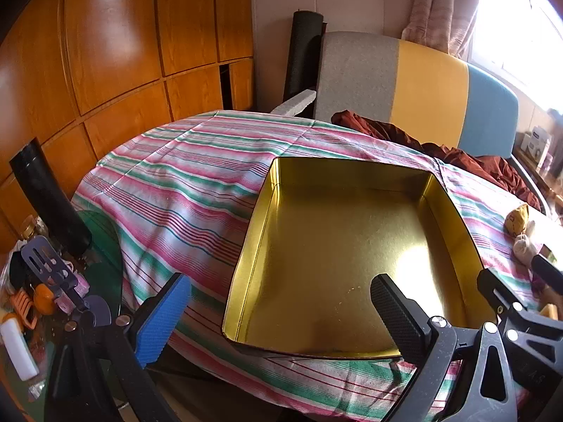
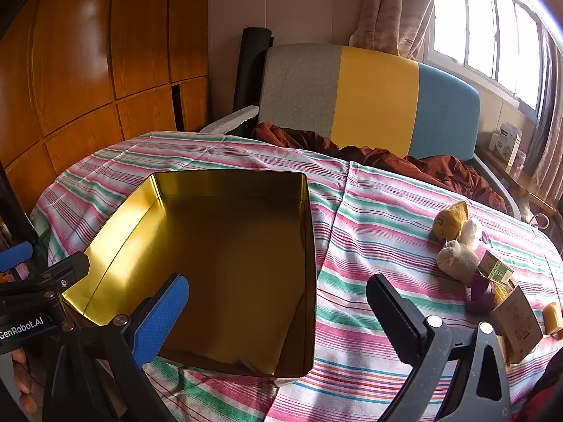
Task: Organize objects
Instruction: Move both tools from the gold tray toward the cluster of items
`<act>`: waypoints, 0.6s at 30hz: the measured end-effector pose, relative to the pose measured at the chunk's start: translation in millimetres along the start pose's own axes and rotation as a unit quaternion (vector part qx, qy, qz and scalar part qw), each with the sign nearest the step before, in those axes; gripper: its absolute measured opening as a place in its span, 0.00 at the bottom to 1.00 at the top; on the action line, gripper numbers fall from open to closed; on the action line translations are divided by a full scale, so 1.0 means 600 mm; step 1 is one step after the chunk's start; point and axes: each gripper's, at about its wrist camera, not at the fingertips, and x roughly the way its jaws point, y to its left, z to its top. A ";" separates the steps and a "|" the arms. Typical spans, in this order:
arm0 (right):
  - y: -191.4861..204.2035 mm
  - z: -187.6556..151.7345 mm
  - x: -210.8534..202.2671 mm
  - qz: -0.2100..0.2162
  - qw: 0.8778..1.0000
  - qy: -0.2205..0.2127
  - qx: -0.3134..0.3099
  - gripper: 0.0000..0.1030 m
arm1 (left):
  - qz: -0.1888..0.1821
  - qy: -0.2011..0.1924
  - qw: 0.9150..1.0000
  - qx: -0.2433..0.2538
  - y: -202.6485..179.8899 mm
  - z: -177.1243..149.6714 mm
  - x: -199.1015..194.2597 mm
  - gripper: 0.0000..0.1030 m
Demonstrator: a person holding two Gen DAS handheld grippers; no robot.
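A striped tablecloth [image 2: 369, 211] covers the table, with a grey, yellow and blue chair [image 2: 373, 102] behind it. Both grippers tilt downward over the near edge, jaws spread wide and grasping nothing. The left gripper [image 1: 281, 320] straddles the near left corner of the gold tin [image 1: 337, 253], which is empty. Right of the right gripper [image 2: 278, 320] lie small pouches [image 2: 457, 242] and boxes [image 2: 517, 320]. The left gripper's body reads "GenRobot.AI".

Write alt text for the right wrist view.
An empty gold metal rectangular tin sits open on a pink, green and white striped tablecloth. The open right gripper hovers above its near right corner, holding nothing. Small cloth pouches and cardboard boxes cluster at the right.
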 end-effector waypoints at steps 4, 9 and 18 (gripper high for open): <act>-0.005 -0.003 0.001 -0.001 1.000 0.003 0.003 1.00 | -0.002 0.003 1.000 0.008 -0.008 0.001 0.001 1.00; -0.013 -0.005 -0.001 -0.002 1.000 0.001 0.009 1.00 | -0.004 0.009 1.000 0.018 -0.017 0.000 0.002 1.00; -0.058 -0.007 -0.004 -0.013 0.999 -0.001 0.032 1.00 | -0.024 0.005 0.998 0.050 -0.041 -0.004 -0.001 1.00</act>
